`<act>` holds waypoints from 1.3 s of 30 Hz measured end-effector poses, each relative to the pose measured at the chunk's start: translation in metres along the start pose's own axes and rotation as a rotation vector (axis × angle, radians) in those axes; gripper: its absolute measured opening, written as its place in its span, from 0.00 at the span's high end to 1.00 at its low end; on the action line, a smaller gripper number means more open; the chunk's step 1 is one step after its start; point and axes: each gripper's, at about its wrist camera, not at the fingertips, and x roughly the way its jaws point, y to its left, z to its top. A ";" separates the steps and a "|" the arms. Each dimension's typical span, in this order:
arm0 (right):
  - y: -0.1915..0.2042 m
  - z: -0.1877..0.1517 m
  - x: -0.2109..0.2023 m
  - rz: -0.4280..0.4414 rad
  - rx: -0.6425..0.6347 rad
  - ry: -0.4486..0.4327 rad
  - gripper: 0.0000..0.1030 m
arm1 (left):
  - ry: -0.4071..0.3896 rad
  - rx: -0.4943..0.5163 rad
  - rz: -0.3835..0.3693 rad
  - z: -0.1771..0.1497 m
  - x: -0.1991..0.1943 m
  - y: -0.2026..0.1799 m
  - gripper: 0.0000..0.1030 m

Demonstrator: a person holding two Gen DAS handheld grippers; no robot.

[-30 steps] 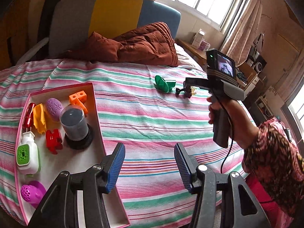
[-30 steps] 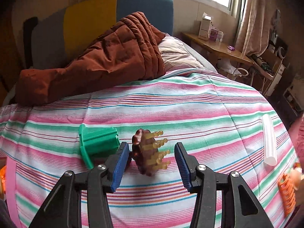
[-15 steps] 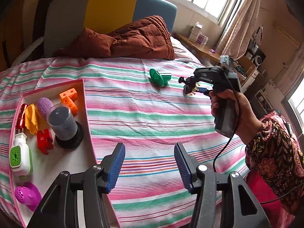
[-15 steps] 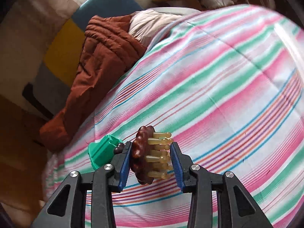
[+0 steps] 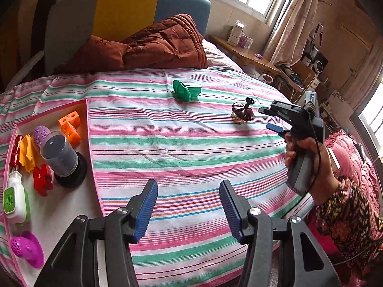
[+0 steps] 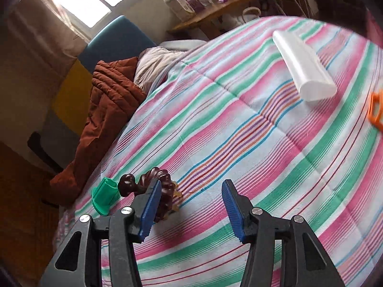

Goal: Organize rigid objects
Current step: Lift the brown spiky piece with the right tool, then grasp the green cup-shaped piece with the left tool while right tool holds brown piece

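The brown comb-like brush (image 5: 243, 113) lies on the striped bedspread (image 5: 191, 148), just left of the right gripper (image 6: 189, 205), whose jaws are opening with nothing between them. Only the left wrist view shows the pink tray (image 5: 87, 129); the left gripper (image 5: 189, 209) hangs spread, empty.

Pink-green striped bedsheet (image 5: 191, 148), green toy (image 5: 185, 90)

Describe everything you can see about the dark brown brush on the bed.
The brush is a glossy dark brown plastic piece with a ridged, rounded back, a short knobbed handle and pale yellowish bristles underneath. It lies on the striped bedcover, bristles down, handle tilted up. The right gripper, jaws opening, has nothing between them; the brush sits just outside its finger.
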 end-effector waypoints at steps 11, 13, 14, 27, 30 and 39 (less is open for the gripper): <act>0.076 -0.019 0.028 -0.121 -0.492 -0.099 0.59 | 0.002 0.043 0.039 0.014 0.003 -0.015 0.47; 0.078 -0.021 0.035 -0.134 -0.510 -0.104 0.61 | -0.007 0.051 0.049 0.020 0.004 -0.017 0.47; 0.079 -0.020 0.036 -0.121 -0.506 -0.102 0.62 | -0.009 0.053 0.051 0.023 0.005 -0.018 0.47; 0.093 -0.015 0.045 -0.108 -0.569 -0.133 0.85 | 0.002 0.030 0.072 0.064 0.039 -0.030 0.47; 0.089 -0.024 0.037 -0.128 -0.566 -0.140 0.87 | -0.013 0.031 0.092 0.084 0.056 -0.036 0.47; 0.087 -0.035 0.032 -0.154 -0.577 -0.174 0.89 | 0.008 0.082 0.228 0.169 0.147 -0.041 0.47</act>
